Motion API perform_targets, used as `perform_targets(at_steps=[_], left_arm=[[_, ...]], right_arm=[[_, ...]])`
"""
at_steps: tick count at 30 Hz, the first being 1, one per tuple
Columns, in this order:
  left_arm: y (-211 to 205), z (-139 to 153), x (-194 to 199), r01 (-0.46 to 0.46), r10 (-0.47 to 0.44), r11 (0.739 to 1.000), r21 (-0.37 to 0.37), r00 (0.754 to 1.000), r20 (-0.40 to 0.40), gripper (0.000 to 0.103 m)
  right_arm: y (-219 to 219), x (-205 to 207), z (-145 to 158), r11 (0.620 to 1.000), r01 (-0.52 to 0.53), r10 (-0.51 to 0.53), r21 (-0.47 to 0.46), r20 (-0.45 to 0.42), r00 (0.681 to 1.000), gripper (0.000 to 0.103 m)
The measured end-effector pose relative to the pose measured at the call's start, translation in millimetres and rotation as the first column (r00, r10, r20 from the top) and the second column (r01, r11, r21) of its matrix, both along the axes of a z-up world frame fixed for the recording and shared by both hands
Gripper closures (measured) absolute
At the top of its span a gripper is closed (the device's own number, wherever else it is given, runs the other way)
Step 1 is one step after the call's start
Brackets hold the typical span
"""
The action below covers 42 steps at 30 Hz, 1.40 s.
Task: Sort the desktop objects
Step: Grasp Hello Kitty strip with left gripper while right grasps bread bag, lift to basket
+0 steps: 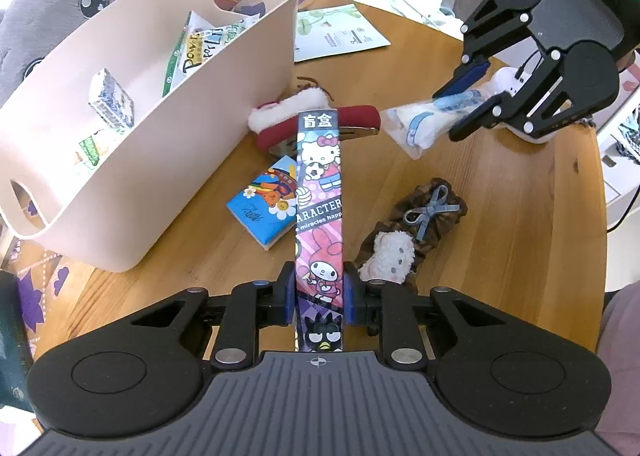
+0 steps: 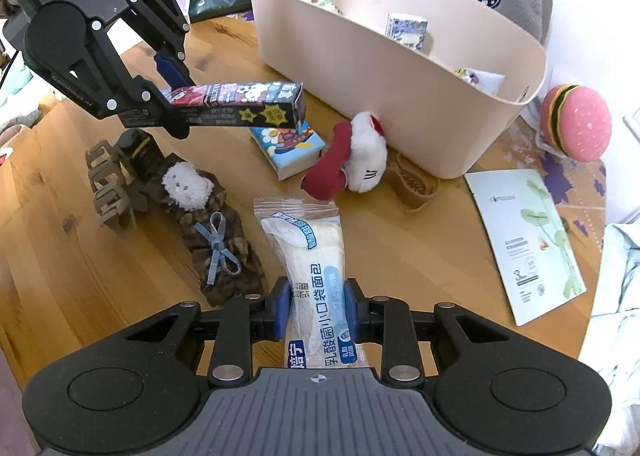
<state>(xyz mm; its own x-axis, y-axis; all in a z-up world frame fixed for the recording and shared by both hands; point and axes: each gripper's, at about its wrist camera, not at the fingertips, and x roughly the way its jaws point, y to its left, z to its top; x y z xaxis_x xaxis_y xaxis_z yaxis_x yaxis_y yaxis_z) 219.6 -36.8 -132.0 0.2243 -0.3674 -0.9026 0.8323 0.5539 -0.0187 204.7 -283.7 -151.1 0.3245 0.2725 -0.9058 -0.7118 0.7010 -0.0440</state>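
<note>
Held: our left gripper (image 1: 319,296) clamps the character box (image 1: 320,191), long axis pointing far toward the basket (image 1: 224,67) at left, nearer than our right gripper (image 2: 316,306), which pinches the bread packet (image 2: 308,256).

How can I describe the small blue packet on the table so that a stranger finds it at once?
Start at the beige basket on the wooden table. In front of its long wall lies a blue tissue packet, beside the red-and-white plush. Only it is flat, rectangular, and printed with cartoon bears.

left gripper (image 1: 319,298) and right gripper (image 2: 316,310) both clamped, each holding something between its pads
</note>
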Motion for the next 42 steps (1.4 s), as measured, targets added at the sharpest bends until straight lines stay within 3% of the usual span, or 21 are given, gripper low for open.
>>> perform_targets(at_steps=[9,17,27,34,42], left_arm=[[-3,0,1,-0.012,0.012,1.0,-0.014,1.0,0.014,0.08],[7,26,6,-0.017,0.02,0.999,-0.046,0.998,0.052,0.08],[30,62,19,-0.08,0.091,0.992,-0.101,0.99,0.11,0.08],[44,97,43,-0.149,0.176,0.975,-0.166,0.972,0.155,0.08],[47,116,87,-0.222,0.258,0.959,-0.176,0.942,0.215,0.08]], right_arm=[[-10,-9,17,1.0,0.023,-0.023,-0.001,0.033,0.999,0.076],[-13,-6,33,0.999,0.034,-0.034,0.002,0.073,0.997,0.076],[-16,11,63,1.0,0.03,-0.031,0.008,0.143,0.989,0.076],[-11,38,88,1.0,0.019,-0.022,0.017,0.212,0.977,0.076],[5,78,106,0.999,0.016,-0.028,0.043,0.276,0.961,0.076]])
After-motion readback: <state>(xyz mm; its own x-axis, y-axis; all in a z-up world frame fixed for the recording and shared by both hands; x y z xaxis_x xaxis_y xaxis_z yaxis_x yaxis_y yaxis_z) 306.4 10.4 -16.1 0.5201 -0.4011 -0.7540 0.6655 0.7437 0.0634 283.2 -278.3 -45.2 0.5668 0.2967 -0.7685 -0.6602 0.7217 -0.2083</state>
